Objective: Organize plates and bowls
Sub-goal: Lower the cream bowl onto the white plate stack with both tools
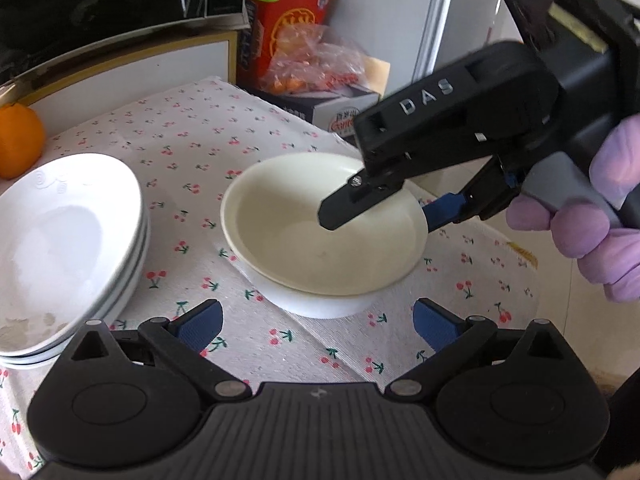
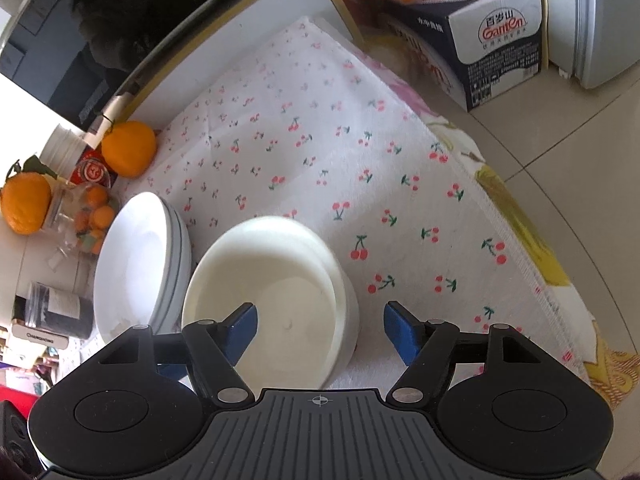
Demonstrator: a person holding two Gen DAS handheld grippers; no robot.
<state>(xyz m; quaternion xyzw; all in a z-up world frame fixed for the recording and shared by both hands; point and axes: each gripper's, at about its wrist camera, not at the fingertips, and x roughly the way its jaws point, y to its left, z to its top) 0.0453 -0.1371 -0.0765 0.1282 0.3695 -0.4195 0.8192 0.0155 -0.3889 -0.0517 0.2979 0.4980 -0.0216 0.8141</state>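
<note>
Note the right gripper (image 2: 320, 332) with its fingers apart and pressing on nothing: one pad inside the cream bowl (image 1: 300, 248), the other outside the wall, the rim between them. Judge the step as work at that rim, a grip or a release; cannot tell which. For a grip, set the pads square across the wall, low enough to catch more than the lip, and close gently, since smooth glaze probably slips. For a release, draw straight up without hooking the rim with the inner finger.

Note the left gripper (image 1: 318, 324) spread as wide as it goes, empty, hanging just short of the near side of the bowl. Hold it there, ready to steady that side.

Mind the seating: the cream bowl rests inside a white bowl (image 1: 320, 308) and looks slightly off-centre and tilted. Nudge level before leaving it, to avoid rocking.

Stay clear of the stack of plates (image 1: 60, 240) just to the left on the cherry-print cloth (image 1: 192, 136). Avoid dragging the cloth.
</note>
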